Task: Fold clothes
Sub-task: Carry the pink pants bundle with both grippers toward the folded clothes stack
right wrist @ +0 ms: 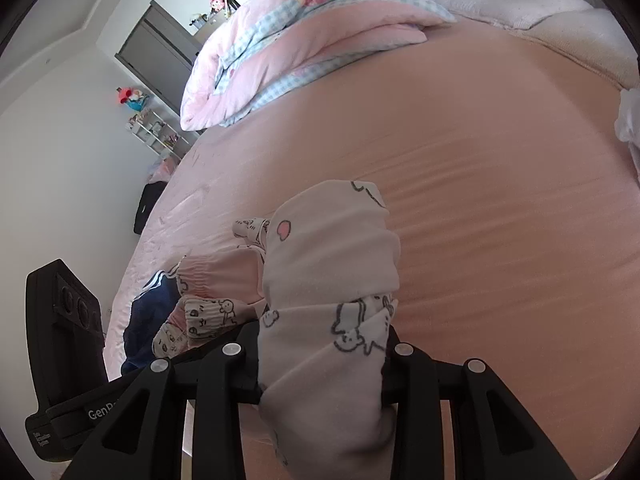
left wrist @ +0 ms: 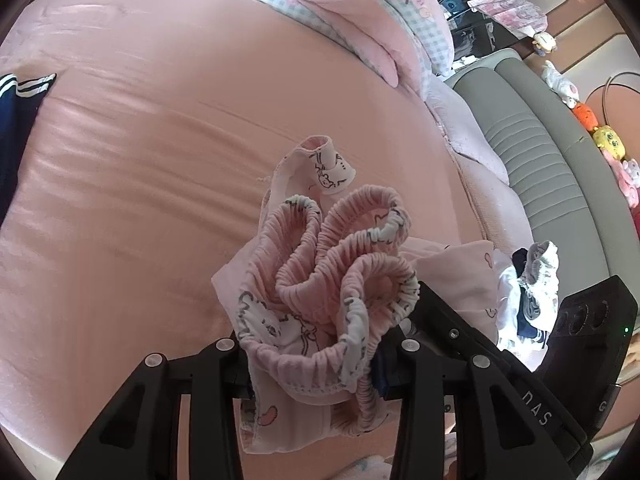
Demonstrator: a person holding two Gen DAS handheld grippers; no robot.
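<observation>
Pink cartoon-print pants point(left wrist: 344, 248) hang bunched above the pink bed sheet point(left wrist: 140, 160). My left gripper point(left wrist: 312, 376) is shut on their gathered elastic waistband, which loops up in folds in front of the fingers. A cuffed leg end sticks up behind it. In the right wrist view, my right gripper point(right wrist: 322, 376) is shut on a thick roll of the same pale pink printed cloth point(right wrist: 332, 248), which covers the fingertips. The rest of the pants point(right wrist: 216, 276) trails left toward the left gripper's black body.
A navy garment with white stripes point(left wrist: 12, 128) lies at the sheet's left edge. A folded pink-and-check quilt point(left wrist: 360, 12) sits at the far end. A small white and navy clothes pile point(left wrist: 528, 296) lies right, by a grey padded headboard point(left wrist: 540, 152) lined with plush toys point(left wrist: 600, 132).
</observation>
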